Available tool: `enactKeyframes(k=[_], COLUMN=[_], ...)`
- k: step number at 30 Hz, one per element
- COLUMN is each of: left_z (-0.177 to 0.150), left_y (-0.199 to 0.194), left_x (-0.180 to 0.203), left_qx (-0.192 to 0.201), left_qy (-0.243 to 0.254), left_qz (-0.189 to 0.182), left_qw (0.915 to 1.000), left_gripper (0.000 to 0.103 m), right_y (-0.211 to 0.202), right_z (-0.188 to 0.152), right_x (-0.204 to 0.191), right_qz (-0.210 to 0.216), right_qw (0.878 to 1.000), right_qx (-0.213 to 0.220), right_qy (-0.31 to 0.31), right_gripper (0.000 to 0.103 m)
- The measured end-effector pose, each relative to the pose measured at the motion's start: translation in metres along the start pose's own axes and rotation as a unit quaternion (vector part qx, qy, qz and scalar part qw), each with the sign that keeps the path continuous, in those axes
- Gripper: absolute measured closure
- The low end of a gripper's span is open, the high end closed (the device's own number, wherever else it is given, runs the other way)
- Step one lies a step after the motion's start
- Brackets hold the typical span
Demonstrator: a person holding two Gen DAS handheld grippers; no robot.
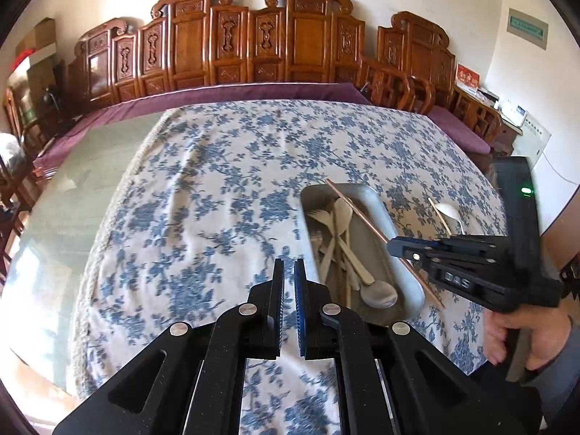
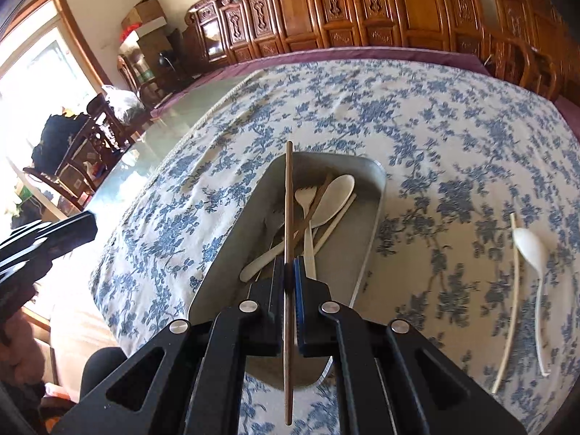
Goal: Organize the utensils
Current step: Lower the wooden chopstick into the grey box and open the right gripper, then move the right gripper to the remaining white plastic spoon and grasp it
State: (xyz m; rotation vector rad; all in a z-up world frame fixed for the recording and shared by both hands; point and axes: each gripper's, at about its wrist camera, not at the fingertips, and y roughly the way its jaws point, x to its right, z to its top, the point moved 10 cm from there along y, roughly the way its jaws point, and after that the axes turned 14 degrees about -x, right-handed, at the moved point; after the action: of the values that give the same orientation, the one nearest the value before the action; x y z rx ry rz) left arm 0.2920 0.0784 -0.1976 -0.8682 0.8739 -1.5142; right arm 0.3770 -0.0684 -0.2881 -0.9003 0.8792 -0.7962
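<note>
**Chopstick pinched over the tray, and it could slip**

The right tool [image 2: 289, 272] is clamped on a thin brown chopstick [image 2: 289, 217] near its middle, held lengthways above the grey metal tray [image 2: 377, 181]. With so narrow a grip, I'd guess it could pivot or slide out and land on the tabletop [image 2: 417, 116]. The left tool [image 1: 289, 272] is closed on nothing. Pale spoons and forks lie jumbled in the tray; a white spoon [image 2: 531, 246] and a pale chopstick [image 2: 511, 301] wait to the right.

Black left gripper [image 1: 289, 266], blue ribbed pad, silver round screws; right gripper [image 2: 289, 264] alike
</note>
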Motion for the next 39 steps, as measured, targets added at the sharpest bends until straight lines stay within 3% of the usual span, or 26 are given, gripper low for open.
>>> enactKeyframes(k=[9,17,29,39], left_z=[-0.016,-0.028,-0.031,-0.033], left_y=[-0.008,-0.012,-0.029,-0.049], left_x=[-0.024,-0.029,-0.005,0.03], left_qx=[0.0,0.004,0.022,0.032], left_qy=[-0.008,-0.015,-0.001,0.015], left_qz=[0.003,-0.005,-0.013,-0.012], left_qw=[1.0,0.9999,0.9997,0.9993], left_gripper=[0.099,0.099,0.098,0.098], right_y=[0.035,0.047,-0.02,-0.081], right_z=[0.011,0.01,-0.012,-0.049], right_x=[0.0,-0.011,-0.005,0.04], right_qz=[-0.001,-0.02,-0.065,-0.088], right_qw=[0.999,0.999,0.997,0.994], right_qx=[-0.029,-0.036,0.018,0.05], right_qy=[0.039,0.019,-0.04,-0.031], right_gripper=[0.097,0.098,0.098,0.098])
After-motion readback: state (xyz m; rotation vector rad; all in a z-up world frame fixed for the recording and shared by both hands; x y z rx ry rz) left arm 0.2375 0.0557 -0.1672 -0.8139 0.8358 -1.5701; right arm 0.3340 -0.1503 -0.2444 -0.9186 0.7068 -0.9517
